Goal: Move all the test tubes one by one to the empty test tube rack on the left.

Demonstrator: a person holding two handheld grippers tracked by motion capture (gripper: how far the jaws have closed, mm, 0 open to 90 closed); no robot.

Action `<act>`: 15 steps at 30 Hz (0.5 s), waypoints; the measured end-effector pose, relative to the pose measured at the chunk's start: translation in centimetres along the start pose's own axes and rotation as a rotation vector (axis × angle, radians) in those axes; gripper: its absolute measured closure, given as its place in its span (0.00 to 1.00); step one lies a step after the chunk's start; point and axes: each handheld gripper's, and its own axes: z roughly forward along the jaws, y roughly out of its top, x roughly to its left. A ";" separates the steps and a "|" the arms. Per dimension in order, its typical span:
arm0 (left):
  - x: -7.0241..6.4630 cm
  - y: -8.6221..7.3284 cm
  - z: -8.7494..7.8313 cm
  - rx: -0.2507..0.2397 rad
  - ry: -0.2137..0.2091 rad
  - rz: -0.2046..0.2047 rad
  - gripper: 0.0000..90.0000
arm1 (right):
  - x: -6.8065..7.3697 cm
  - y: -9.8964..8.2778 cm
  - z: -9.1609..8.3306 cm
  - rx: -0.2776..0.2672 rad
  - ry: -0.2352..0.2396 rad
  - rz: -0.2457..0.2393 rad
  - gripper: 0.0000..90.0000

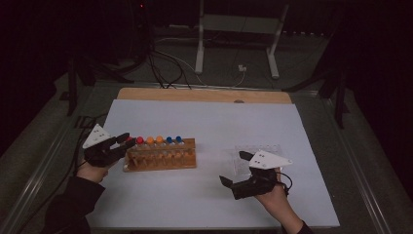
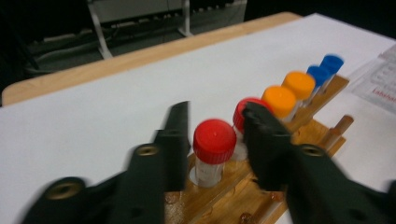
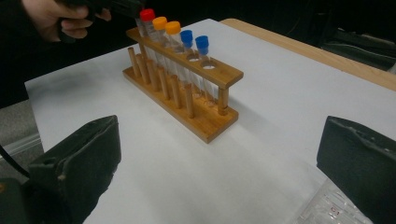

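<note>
A wooden tube rack [image 1: 160, 158] stands left of centre on the white sheet, holding capped tubes in a row: two red, two orange, two blue. My left gripper [image 1: 125, 140] is at the rack's left end. In the left gripper view its jaws [image 2: 218, 108] stand either side of the end red-capped tube [image 2: 214, 140], which sits upright in its hole, with a thin gap at each pad. My right gripper [image 1: 233, 166] rests low at the right, open wide with nothing between its jaws [image 3: 220, 120], facing the rack [image 3: 210, 121] from a distance.
A clear plastic tray [image 1: 258, 148] lies just behind my right gripper and reaches the lower right corner of the right gripper view [image 3: 327, 210]. The rack's front row of wooden pegs [image 3: 161, 77] is bare. A wooden table edge [image 1: 204, 95] runs along the back.
</note>
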 end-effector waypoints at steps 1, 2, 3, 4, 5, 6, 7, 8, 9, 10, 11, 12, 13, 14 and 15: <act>0.0 0.2 -0.3 -0.012 -0.007 -0.004 0.65 | 0.0 0.0 0.0 -0.001 -0.002 0.000 0.00; 0.0 0.3 -0.7 -0.029 -0.018 -0.010 0.60 | 0.0 0.0 -0.1 -0.001 -0.002 0.001 0.00; -0.1 0.5 -1.1 -0.034 -0.020 -0.014 0.55 | 0.0 0.0 -0.1 -0.001 -0.003 0.001 0.00; -0.3 0.7 -1.5 -0.039 -0.036 -0.014 0.50 | 0.0 0.0 -0.1 -0.001 -0.004 0.001 0.00; -0.5 0.8 -1.9 -0.045 -0.056 -0.009 0.46 | -0.1 0.0 -0.1 -0.002 -0.003 0.001 0.00; -0.8 0.9 -2.1 -0.045 -0.060 -0.003 0.42 | -0.1 0.0 -0.1 -0.002 -0.004 0.001 0.00; -1.1 0.9 -2.4 -0.043 -0.074 0.002 0.39 | -0.1 0.0 -0.1 -0.003 -0.005 0.001 0.00; -1.4 0.9 -2.6 -0.042 -0.089 0.008 0.34 | -0.1 0.0 -0.2 -0.003 -0.004 0.002 0.00; -1.8 0.9 -2.8 -0.036 -0.096 0.011 0.28 | -0.1 0.0 -0.2 -0.003 -0.006 0.002 0.00; -2.1 0.8 -3.0 -0.033 -0.112 0.018 0.24 | -0.1 0.0 -0.2 -0.003 -0.007 0.003 0.00; -2.5 0.8 -3.1 -0.036 -0.128 0.016 0.21 | -0.1 0.0 -0.2 -0.004 -0.006 0.004 0.00; -2.8 0.8 -3.3 -0.034 -0.139 0.010 0.18 | -0.1 0.0 -0.2 -0.003 -0.005 0.002 0.00; -3.1 0.8 -3.4 -0.035 -0.157 0.012 0.18 | -0.1 0.0 -0.1 -0.004 -0.005 0.001 0.00; -3.4 0.8 -3.5 -0.032 -0.185 0.015 0.15 | -0.1 -0.1 -0.1 -0.005 -0.004 0.001 0.00; -3.7 0.8 -3.6 -0.025 -0.214 0.018 0.10 | -0.1 -0.1 -0.1 -0.005 -0.005 0.001 0.00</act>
